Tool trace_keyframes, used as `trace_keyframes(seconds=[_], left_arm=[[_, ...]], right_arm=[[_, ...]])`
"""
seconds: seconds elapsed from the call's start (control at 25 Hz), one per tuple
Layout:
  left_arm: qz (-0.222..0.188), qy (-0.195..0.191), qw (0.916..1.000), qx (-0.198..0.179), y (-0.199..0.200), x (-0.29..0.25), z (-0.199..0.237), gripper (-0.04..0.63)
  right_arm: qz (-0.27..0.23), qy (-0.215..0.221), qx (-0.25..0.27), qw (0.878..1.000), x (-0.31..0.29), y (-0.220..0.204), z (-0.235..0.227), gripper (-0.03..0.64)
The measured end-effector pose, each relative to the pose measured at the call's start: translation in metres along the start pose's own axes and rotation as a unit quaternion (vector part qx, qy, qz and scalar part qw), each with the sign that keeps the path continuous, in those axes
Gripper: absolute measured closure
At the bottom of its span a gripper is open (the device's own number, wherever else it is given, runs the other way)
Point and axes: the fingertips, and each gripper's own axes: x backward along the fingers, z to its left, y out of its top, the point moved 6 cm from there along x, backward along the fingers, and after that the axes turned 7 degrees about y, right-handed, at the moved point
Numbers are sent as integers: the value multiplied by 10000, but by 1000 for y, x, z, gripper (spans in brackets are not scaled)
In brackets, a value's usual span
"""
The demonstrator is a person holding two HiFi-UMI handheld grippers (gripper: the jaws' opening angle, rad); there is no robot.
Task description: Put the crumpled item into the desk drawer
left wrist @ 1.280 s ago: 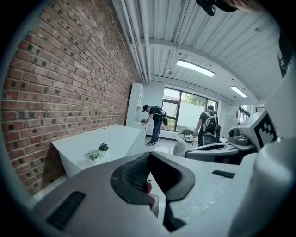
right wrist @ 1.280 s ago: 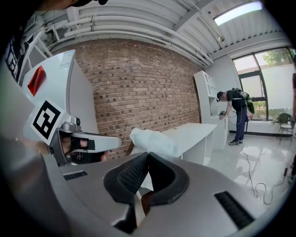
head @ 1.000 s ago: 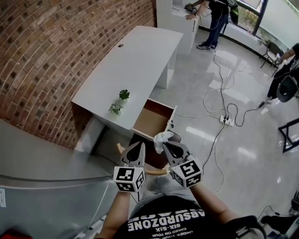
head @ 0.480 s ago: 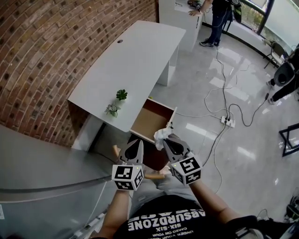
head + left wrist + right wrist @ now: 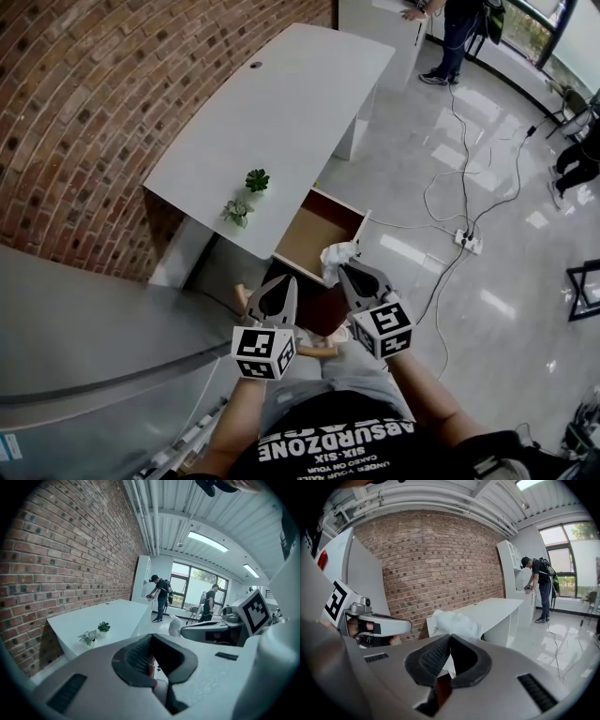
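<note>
The crumpled white item (image 5: 339,254) is pinched in my right gripper (image 5: 345,270), shut on it, just at the near front corner of the open desk drawer (image 5: 311,232). The drawer's brown inside shows, pulled out from under the white desk (image 5: 281,112). In the right gripper view the item (image 5: 454,622) bulges above the closed jaws of the right gripper (image 5: 450,638). My left gripper (image 5: 283,286) hangs beside it on the left, short of the drawer, shut with nothing in it. The left gripper view shows the left gripper (image 5: 151,637) with its jaws together.
Two small potted plants (image 5: 256,180) (image 5: 236,212) stand on the desk's near end by the drawer. A brick wall (image 5: 84,112) runs along the left. Cables and a power strip (image 5: 469,243) lie on the glossy floor at right. A person (image 5: 459,28) stands at a far cabinet.
Both grippers have moved forward toward the desk, and the crumpled item has come from short of the drawer to its front edge. Both stay shut.
</note>
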Motion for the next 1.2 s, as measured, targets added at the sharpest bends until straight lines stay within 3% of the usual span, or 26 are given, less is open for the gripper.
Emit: trace_keyframes(seconds=[1.2], left_arm=[[775, -602, 9951, -75, 0, -100, 58, 589]], right_arm=[[437, -611, -823, 9938, -93, -13, -57, 617]])
